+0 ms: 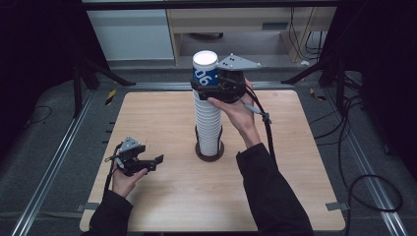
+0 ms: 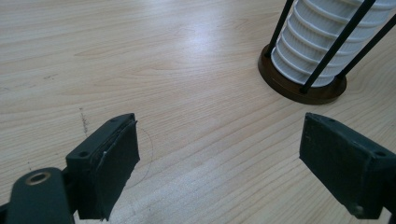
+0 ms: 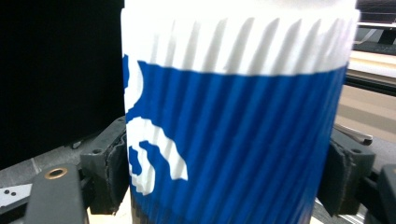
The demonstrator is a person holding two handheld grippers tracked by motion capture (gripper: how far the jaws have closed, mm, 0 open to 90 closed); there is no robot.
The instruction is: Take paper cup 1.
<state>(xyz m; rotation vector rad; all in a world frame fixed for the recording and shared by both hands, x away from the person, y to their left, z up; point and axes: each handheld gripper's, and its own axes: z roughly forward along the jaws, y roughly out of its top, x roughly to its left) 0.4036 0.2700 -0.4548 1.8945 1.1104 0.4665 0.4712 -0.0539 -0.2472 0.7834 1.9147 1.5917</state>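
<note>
A tall stack of white ribbed paper cups (image 1: 208,123) stands in a dark round holder (image 1: 210,151) with thin black rods, mid-table. On top sits a blue and white ribbed cup (image 1: 204,69), upside down. My right gripper (image 1: 212,88) is shut on that blue cup (image 3: 233,140), with a jaw pressed on each side of it. My left gripper (image 1: 147,162) rests low at the table's left front, open, with nothing between its jaws (image 2: 219,172). The holder's base (image 2: 299,88) and the lowest cups (image 2: 322,42) lie ahead of it to the right.
The wooden table (image 1: 172,196) is bare around the holder. Metal rails (image 1: 54,162) run along both sides. A cabinet (image 1: 133,29) and desk stand behind, and cables (image 1: 364,187) lie on the floor at the right.
</note>
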